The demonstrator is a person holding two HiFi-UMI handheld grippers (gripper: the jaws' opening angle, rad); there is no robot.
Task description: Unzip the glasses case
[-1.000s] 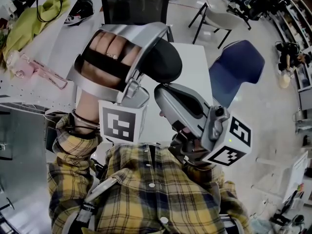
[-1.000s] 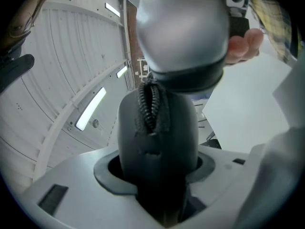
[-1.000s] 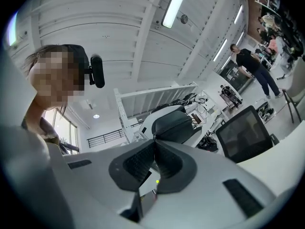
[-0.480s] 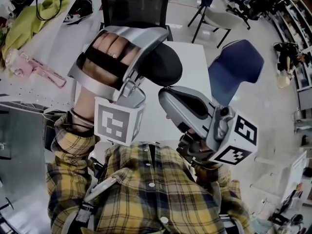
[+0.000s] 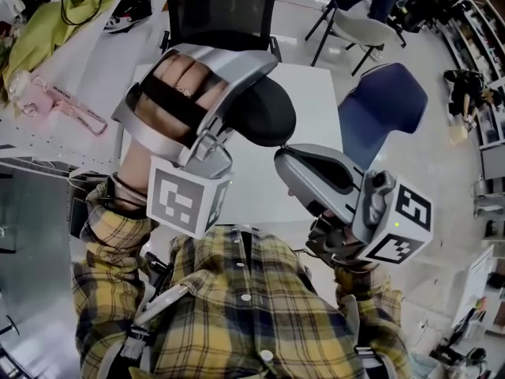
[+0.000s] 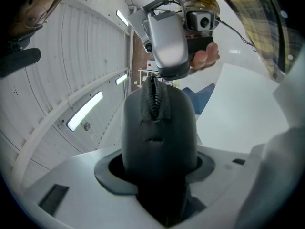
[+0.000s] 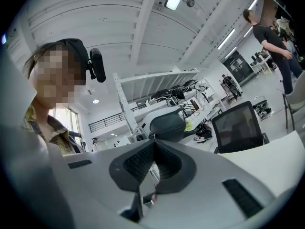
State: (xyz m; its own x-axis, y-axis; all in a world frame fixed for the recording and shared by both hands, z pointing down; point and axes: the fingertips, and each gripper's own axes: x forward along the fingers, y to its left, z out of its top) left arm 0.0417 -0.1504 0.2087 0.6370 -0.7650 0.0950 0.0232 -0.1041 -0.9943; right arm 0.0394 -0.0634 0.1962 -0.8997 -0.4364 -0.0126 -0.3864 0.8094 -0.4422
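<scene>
The black glasses case (image 6: 159, 128) is clamped between the jaws of the left gripper (image 6: 157, 175), held up above the white table (image 5: 316, 101) in front of the person's plaid shirt (image 5: 245, 306). Its zipper (image 6: 155, 99) runs up the middle of the side facing that gripper's camera. The case looks shut all round, so I can't see anything inside it. The right gripper (image 7: 153, 147) has its jaws pressed together, tip right at the upper end of the zipper. Whether it has the pull pinched I can't make out. Beyond the table stand a black mesh office chair (image 5: 221, 10) and a blue chair (image 5: 383, 105).
</scene>
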